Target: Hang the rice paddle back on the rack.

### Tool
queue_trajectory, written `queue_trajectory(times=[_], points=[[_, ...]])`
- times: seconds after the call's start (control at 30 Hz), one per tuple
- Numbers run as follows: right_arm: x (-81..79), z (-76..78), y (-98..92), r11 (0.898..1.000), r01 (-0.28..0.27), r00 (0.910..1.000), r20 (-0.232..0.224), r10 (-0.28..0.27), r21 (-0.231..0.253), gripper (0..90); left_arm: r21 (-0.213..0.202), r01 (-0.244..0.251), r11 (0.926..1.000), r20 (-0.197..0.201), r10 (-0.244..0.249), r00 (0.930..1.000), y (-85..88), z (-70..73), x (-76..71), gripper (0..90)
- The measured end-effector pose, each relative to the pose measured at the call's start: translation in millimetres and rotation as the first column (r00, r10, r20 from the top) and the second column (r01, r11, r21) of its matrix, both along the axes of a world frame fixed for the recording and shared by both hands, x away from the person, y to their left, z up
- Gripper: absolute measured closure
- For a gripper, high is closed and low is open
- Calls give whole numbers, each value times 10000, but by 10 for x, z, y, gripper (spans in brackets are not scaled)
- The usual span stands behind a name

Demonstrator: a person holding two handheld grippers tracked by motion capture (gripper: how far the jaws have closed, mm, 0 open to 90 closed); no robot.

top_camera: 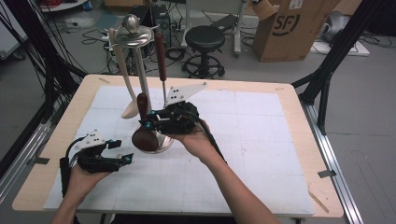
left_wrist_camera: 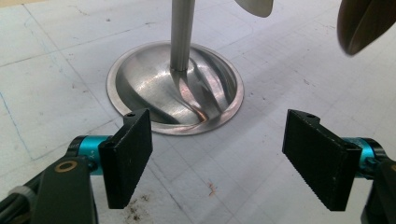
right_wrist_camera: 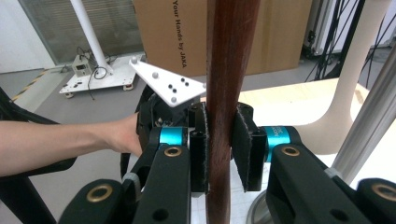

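Note:
A steel utensil stand rises from a round base on the white mat. A cream spoon and a dark-handled utensil hang from its top disc. My right gripper is shut on the handle of a dark wooden spoon, which hangs upright with its bowl just above the base. In the right gripper view the pads press both sides of the handle. My left gripper stands open and empty, low over the mat in front of the base.
The white mat covers most of the wooden table. Behind the table stand a black stool and a cardboard box. Black frame legs flank the right side, and cables lie on the floor.

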State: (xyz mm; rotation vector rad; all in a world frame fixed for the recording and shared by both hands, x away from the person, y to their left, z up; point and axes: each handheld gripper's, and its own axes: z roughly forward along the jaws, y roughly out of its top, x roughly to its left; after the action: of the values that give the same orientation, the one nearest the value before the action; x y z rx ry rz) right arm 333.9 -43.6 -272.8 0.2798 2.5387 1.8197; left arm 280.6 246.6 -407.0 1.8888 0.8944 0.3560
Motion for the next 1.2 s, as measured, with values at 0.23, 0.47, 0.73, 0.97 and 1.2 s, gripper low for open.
queue_trajectory(times=[0.23, 0.47, 0.73, 0.97, 1.2], points=[[5, 181, -2, 9999, -120, 9993, 341, 119, 32, 776, -51, 7, 10000, 12, -7, 10000, 16, -6, -12, 240], [73, 334, -2, 9999, -162, 9985, 521, 161, 11, 775, -139, 28, 9999, 22, -27, 10000, 33, -16, -22, 235], [121, 510, -24, 9995, -303, 9971, 692, 304, -26, 776, -181, 42, 9998, 17, -42, 10000, 27, -10, -29, 225], [186, 628, -49, 9993, -372, 9968, 706, 370, 16, 775, -165, -2, 9999, 40, 2, 10000, 23, -10, -32, 223], [255, 724, -46, 9987, -500, 9965, 668, 499, -1, 776, -164, -124, 9998, 68, 125, 9999, 26, -13, -25, 222]])
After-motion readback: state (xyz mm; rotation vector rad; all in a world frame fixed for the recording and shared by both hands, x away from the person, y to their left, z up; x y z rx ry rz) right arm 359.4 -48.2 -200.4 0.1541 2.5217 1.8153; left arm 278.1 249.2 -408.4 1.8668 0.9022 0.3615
